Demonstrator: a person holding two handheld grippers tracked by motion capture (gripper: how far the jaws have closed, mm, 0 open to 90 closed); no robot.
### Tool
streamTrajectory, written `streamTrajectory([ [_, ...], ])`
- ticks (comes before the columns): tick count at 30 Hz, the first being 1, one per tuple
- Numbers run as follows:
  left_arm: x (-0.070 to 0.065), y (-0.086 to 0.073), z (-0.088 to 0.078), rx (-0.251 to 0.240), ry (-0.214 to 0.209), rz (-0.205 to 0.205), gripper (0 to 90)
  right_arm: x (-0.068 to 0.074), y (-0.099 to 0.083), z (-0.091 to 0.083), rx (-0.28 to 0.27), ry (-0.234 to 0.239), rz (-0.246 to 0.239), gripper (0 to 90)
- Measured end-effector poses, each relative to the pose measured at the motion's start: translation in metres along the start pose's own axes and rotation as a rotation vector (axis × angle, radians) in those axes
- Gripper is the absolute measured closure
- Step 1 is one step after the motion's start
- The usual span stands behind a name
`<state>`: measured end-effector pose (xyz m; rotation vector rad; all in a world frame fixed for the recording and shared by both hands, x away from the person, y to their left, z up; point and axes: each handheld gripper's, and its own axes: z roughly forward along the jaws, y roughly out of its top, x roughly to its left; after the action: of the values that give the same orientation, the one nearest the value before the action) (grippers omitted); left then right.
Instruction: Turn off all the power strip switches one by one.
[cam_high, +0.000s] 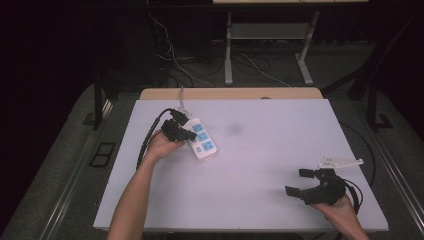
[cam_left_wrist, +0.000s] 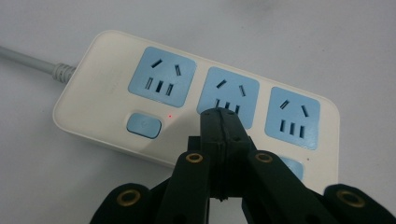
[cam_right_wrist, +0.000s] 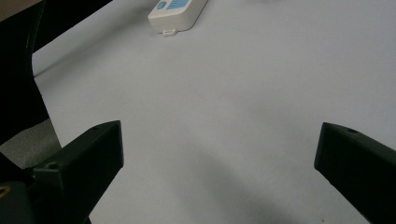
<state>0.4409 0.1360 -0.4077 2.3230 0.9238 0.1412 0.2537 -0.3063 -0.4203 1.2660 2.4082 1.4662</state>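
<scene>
Overhead, left gripper (cam_left_wrist: 223, 122) fingers together above power strip (cam_left_wrist: 116, 84), right gripper (cam_high: 301, 182) fingers apart

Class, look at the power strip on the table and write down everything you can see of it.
The power strip is a white, plastic-looking bar with rounded corners, lying flat on the white table, left of centre. It has three light-blue sockets in a row, light-blue switch buttons beside them, and a small red light. A grey cord leaves one end. The left gripper, jaws closed, points at the middle socket.
</scene>
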Motion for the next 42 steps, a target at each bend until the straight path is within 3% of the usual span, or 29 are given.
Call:
streamTrajectory([
  [8,0.001,-0.003,0.0,-0.018,-0.013,-0.015,89.3,0.0,0.0,0.0,0.0,-0.002,-0.002,1.1],
  [26,0.007,-0.01,0.001,-0.052,-0.06,-0.111,89.7,-0.001,0.0,-0.001,-0.003,-0.013,-0.002,1.0],
  [33,0.007,-0.011,0.001,-0.057,-0.058,-0.113,89.8,0.0,0.0,-0.002,-0.008,-0.017,0.0,1.1],
  [42,0.002,-0.008,0.001,-0.04,-0.021,-0.075,89.6,-0.001,0.0,-0.002,-0.011,-0.017,0.001,1.0],
])
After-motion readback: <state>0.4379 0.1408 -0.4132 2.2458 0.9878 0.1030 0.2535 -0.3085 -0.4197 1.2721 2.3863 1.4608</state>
